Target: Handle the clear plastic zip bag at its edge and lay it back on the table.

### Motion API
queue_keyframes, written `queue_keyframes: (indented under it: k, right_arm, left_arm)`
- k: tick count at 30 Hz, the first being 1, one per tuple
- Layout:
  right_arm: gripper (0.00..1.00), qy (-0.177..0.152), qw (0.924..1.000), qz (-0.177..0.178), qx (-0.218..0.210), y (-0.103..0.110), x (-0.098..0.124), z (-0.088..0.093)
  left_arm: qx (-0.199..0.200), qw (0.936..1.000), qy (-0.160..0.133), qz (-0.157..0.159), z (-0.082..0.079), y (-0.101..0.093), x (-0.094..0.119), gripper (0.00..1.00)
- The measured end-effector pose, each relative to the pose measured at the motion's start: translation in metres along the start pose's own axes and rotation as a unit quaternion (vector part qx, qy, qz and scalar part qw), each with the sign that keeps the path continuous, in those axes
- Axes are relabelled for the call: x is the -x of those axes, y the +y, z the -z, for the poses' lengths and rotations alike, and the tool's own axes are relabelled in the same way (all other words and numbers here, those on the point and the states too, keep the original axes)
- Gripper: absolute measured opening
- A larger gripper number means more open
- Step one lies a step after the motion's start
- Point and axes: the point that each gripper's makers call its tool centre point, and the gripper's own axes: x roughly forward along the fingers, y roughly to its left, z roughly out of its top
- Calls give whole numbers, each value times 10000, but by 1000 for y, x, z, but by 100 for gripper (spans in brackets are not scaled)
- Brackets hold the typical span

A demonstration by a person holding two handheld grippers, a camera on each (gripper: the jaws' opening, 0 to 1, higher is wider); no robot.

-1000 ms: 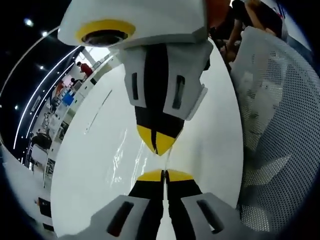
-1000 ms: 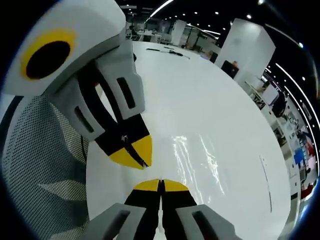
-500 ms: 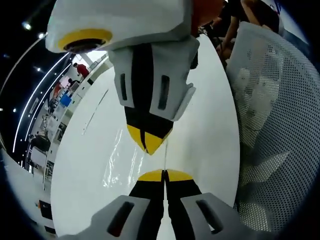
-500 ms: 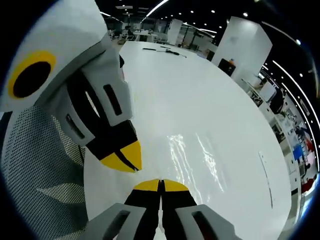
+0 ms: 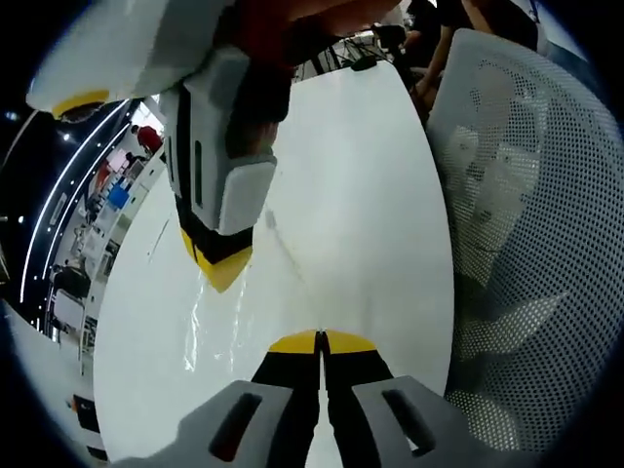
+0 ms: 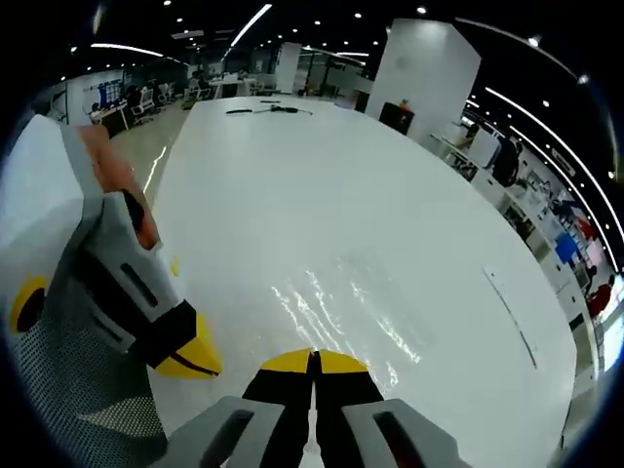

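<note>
1. Moved apart since half a second ago: in the left gripper view the right gripper, earlier tip to tip with the left gripper, now off to the left side and higher, well away from the left tips.
2. Same change seen in the right gripper view: the left gripper now lower and further to the left side, beside the mesh chair back, no more close above the right gripper.
3. Left jaws pressed fully together in the left gripper view, yellow tips touching with only a thin line between. A thin edge of the clear plastic zip bag runs up from these tips toward the upper left; looks pinched there, but the film is too transparent to be sure.
4. Right jaws also closed completely in the right gripper view, yellow tips meeting at the bag's near edge. Hard to tell if really gripped or only touching.
5. Bag lying spread on the white table, just ahead of the right tips, visible mostly as shiny wrinkles and reflections.
6. In the left gripper view, bag film seen as faint glints between the two grippers, over the table.
7. White mesh chair on the right side of the left gripper view, next to the table edge.
</note>
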Motion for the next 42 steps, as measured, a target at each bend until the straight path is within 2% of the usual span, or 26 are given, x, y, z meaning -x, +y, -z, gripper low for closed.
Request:
queue_keyframes:
  k: [4, 17, 42]
  right_arm:
    - [0, -143, 9996, 107, -224, -9, 3, -8]
    - [0, -249, 9994, 235, -85, -11, 9, -19]
    - [0, -239, 9995, 216, -52, -10, 7, -19]
  left_arm:
    - [-39, 10000, 27, 55, 3, -3, -5, 0]
    - [156, 9998, 30, 93, 9, -9, -8, 0]
    - [200, 9997, 45, 96, 13, -10, -8, 0]
